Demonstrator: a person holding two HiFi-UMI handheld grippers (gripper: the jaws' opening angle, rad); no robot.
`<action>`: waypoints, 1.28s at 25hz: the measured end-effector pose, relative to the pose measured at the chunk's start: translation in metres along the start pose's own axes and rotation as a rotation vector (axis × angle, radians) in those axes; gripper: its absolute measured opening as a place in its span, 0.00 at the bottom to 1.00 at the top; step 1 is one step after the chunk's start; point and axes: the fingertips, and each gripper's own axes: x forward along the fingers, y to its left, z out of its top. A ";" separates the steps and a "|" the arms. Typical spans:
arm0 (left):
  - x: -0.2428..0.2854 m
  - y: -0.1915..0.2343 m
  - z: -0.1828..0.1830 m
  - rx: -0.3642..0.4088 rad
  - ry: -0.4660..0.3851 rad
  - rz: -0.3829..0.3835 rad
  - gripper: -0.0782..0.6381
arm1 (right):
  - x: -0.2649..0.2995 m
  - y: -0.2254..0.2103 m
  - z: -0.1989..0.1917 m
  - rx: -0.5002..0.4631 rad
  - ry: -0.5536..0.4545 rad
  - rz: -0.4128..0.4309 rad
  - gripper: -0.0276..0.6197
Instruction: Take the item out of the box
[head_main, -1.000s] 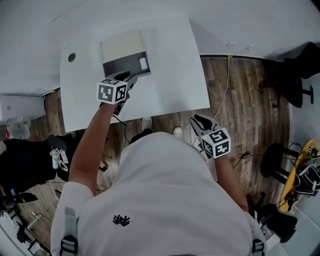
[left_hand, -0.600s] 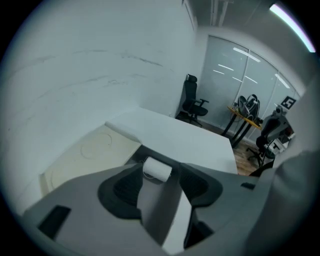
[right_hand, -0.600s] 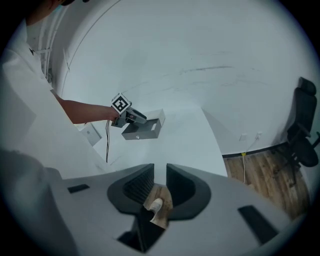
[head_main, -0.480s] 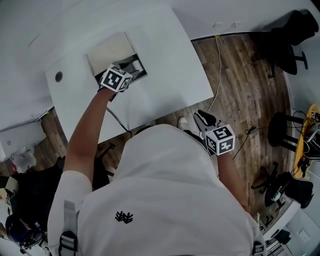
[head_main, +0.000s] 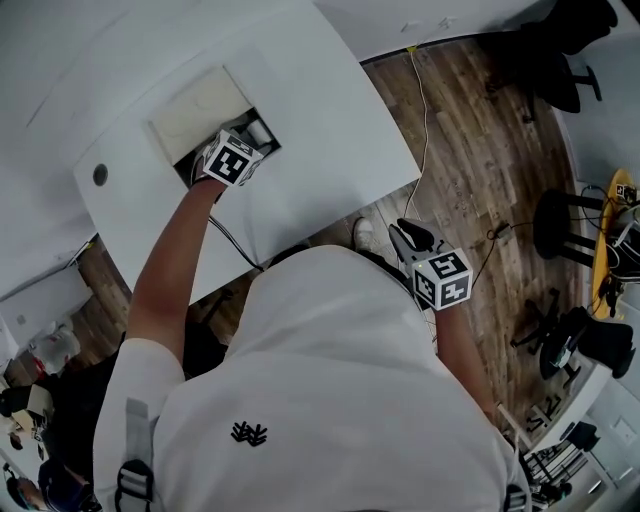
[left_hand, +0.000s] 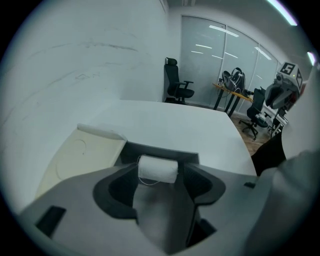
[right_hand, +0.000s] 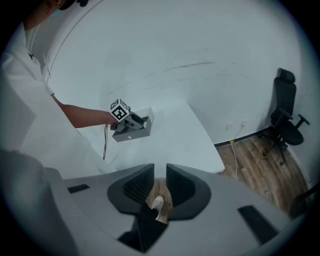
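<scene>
An open dark grey box (head_main: 268, 146) with a cream lid (head_main: 195, 105) folded back lies on the white table (head_main: 320, 130). A white roll-shaped item (head_main: 259, 131) lies in it. My left gripper (head_main: 240, 150) reaches down into the box. In the left gripper view its jaws have just been opening and stand wide, and the white roll (left_hand: 158, 169) lies between the fingertips with a gap on each side. My right gripper (head_main: 412, 240) hangs beside my body, off the table's edge, above the wooden floor. Its jaws stand a narrow gap apart, with nothing between them.
A round cable hole (head_main: 100, 174) is at the table's left end. A cable (head_main: 425, 120) runs across the wooden floor (head_main: 480, 150) to the right. Office chairs (head_main: 560, 225) stand further right. In the right gripper view the box (right_hand: 132, 131) is far ahead.
My left gripper has gone forward and down from the box's near edge into the box. The right gripper has stayed by my side.
</scene>
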 end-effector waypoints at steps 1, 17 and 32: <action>0.001 -0.001 -0.001 0.011 0.008 0.002 0.51 | -0.001 0.001 -0.001 0.005 0.001 -0.002 0.16; 0.016 -0.001 -0.012 0.069 0.080 0.010 0.51 | -0.011 0.000 -0.004 0.022 0.003 -0.021 0.16; -0.016 0.005 -0.010 0.007 0.040 0.074 0.50 | -0.007 -0.016 0.008 -0.041 -0.061 0.017 0.11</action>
